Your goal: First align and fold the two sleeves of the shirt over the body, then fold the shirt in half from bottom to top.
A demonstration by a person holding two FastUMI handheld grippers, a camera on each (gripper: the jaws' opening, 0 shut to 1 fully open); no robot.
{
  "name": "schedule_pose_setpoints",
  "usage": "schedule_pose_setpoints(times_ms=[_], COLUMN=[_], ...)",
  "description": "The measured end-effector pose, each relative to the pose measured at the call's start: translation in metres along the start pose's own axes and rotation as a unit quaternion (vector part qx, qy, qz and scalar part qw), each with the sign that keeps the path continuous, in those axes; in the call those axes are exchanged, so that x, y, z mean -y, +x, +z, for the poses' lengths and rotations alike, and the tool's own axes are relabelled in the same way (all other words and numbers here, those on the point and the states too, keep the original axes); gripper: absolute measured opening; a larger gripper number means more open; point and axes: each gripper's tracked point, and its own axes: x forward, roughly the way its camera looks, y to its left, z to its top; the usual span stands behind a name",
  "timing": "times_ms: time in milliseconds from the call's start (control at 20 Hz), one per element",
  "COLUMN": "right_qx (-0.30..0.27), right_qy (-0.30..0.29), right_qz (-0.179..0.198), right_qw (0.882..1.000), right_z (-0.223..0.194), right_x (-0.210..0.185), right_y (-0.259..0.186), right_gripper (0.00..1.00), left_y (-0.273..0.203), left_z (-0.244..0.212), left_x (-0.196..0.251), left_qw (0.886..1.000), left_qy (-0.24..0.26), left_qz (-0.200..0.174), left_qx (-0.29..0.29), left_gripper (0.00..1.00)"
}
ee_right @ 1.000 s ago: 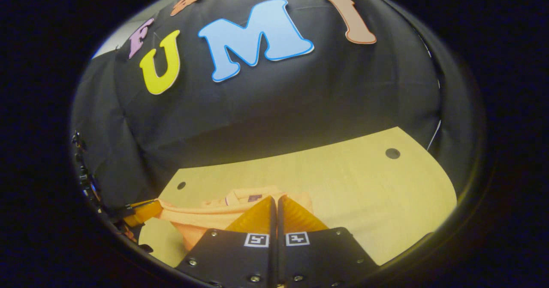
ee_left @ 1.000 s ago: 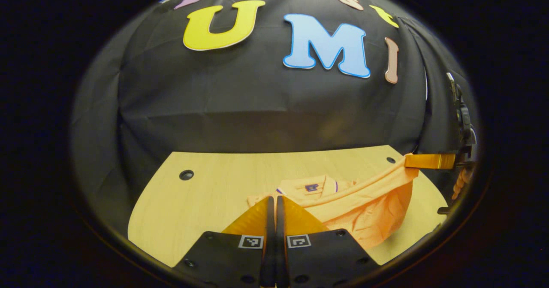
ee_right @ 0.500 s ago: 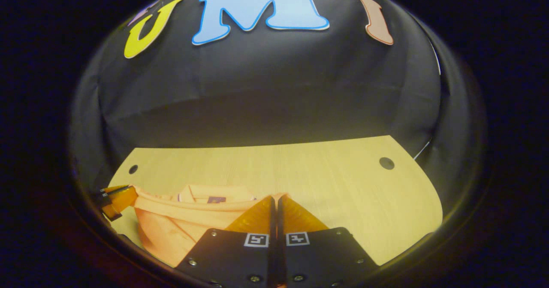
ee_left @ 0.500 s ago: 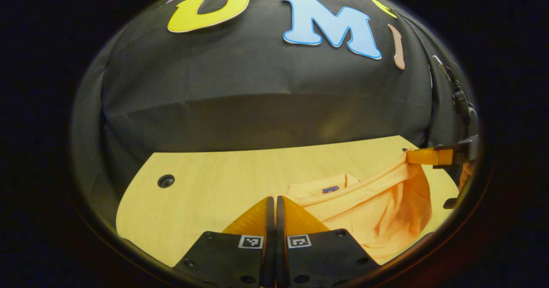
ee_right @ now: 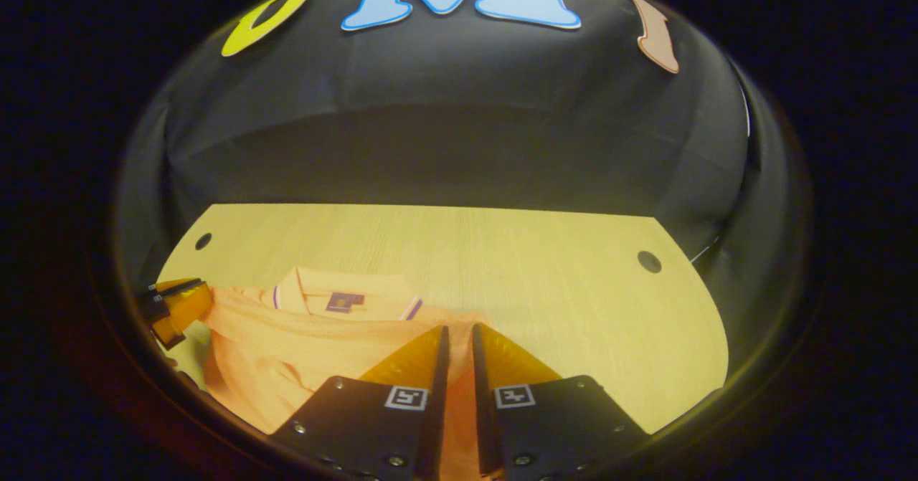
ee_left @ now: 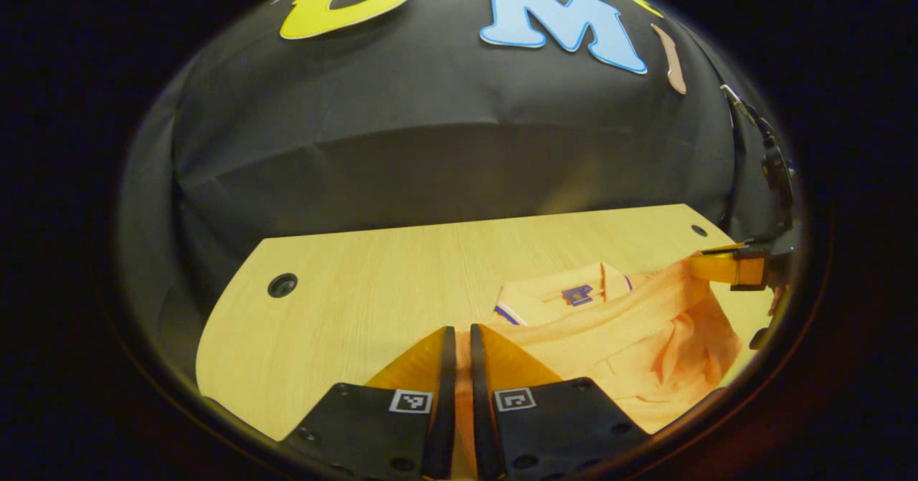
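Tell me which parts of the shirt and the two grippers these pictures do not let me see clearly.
- Shirt sleeves: folded under the body, both views; their alignment is hidden.
- Shirt hem in the left hand-held gripper: its own fingers cover the pinched cloth.
- The same at the right hand-held gripper in the right gripper view.
- Collar label: too small to make out.
- Near table edge: covered by the gripper bodies.
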Motion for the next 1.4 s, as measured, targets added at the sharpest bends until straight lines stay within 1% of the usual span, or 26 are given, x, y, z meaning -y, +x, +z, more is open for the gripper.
schedule_pose_setpoints(times_ms=[50,100,150,200,250,300,350,400,450,500,550,600,650,700,750,800,850,900,1000,1100,1150,1300,1350,1400], right_qx=[0.006,0.011,0.019,0.03,0.047,0.061,0.075,0.089,0.102,0.113,0.121,0.13,0.149,0.168,0.183,0.2,0.206,0.211,0.225,0.235,0.236,0.247,0.244,0.245], right_qy=[-0.003,-0.002,0.0,0.003,0.011,0.015,0.018,0.02,0.02,0.021,0.021,0.023,0.026,0.018,0.006,-0.013,-0.02,-0.027,-0.038,-0.035,-0.035,-0.035,-0.039,-0.042], right_qz=[0.004,0.008,0.014,0.02,0.025,0.026,0.025,0.022,0.02,0.017,0.016,0.015,0.016,0.013,0.009,0.007,0.011,0.017,0.028,0.031,0.03,0.018,0.023,0.027], right_qw=[1.0,1.0,1.0,0.999,0.999,0.998,0.997,0.996,0.994,0.993,0.992,0.991,0.988,0.985,0.983,0.98,0.978,0.977,0.973,0.971,0.971,0.968,0.969,0.968], right_z=[0.002,0.004,0.007,0.009,0.013,0.017,0.018,0.02,0.021,0.02,0.02,0.019,0.018,0.015,0.01,0.0,-0.005,-0.012,-0.022,-0.028,-0.032,-0.032,-0.034,-0.033], right_x=[0.0,0.001,0.002,0.004,0.008,0.013,0.021,0.028,0.035,0.04,0.044,0.048,0.053,0.06,0.066,0.073,0.075,0.078,0.091,0.099,0.102,0.108,0.103,0.099], right_y=[-0.008,-0.013,-0.019,-0.032,-0.048,-0.061,-0.078,-0.095,-0.112,-0.126,-0.139,-0.152,-0.175,-0.195,-0.213,-0.238,-0.25,-0.262,-0.291,-0.312,-0.317,-0.331,-0.333,-0.335], right_gripper=[0.29,0.29,0.37,0.58,0.7,0.82,0.88,0.96,0.96,0.96,0.96,0.96,0.96,0.96,0.96,0.95,0.95,0.95,0.95,0.94,0.95,0.95,0.95,0.96], left_y=[-0.005,-0.012,-0.017,-0.029,-0.043,-0.054,-0.072,-0.086,-0.098,-0.113,-0.124,-0.14,-0.157,-0.184,-0.2,-0.22,-0.236,-0.245,-0.281,-0.305,-0.31,-0.331,-0.34,-0.345], left_z=[0.001,0.004,0.007,0.012,0.022,0.03,0.038,0.043,0.046,0.048,0.052,0.055,0.06,0.065,0.067,0.065,0.061,0.057,0.041,0.035,0.033,0.042,0.043,0.046], left_x=[0.0,0.002,0.003,0.007,0.012,0.017,0.022,0.028,0.034,0.04,0.045,0.051,0.057,0.068,0.075,0.086,0.092,0.095,0.108,0.115,0.117,0.117,0.113,0.112], left_qw=[1.0,1.0,1.0,1.0,0.999,0.998,0.997,0.996,0.995,0.994,0.993,0.991,0.989,0.986,0.984,0.982,0.981,0.98,0.977,0.975,0.974,0.971,0.97,0.968], left_qy=[-0.001,-0.001,0.0,0.003,0.009,0.012,0.014,0.012,0.007,0.0,-0.006,-0.012,-0.012,-0.01,-0.013,-0.019,-0.022,-0.024,-0.032,-0.04,-0.04,-0.028,-0.028,-0.03], left_qz=[0.003,0.003,0.006,0.009,0.015,0.017,0.025,0.028,0.026,0.024,0.023,0.023,0.025,0.031,0.035,0.038,0.043,0.049,0.068,0.073,0.072,0.078,0.077,0.077], left_qx=[0.003,0.007,0.012,0.022,0.041,0.054,0.07,0.082,0.092,0.103,0.115,0.128,0.142,0.161,0.172,0.184,0.189,0.193,0.2,0.208,0.209,0.223,0.228,0.236], left_gripper=[0.24,0.31,0.55,0.8,0.89,0.87,0.99,0.99,1.0,0.96,0.95,1.0,0.99,0.99,0.99,0.92,0.99,0.99,0.99,0.99,0.98,0.97,0.94,0.98])
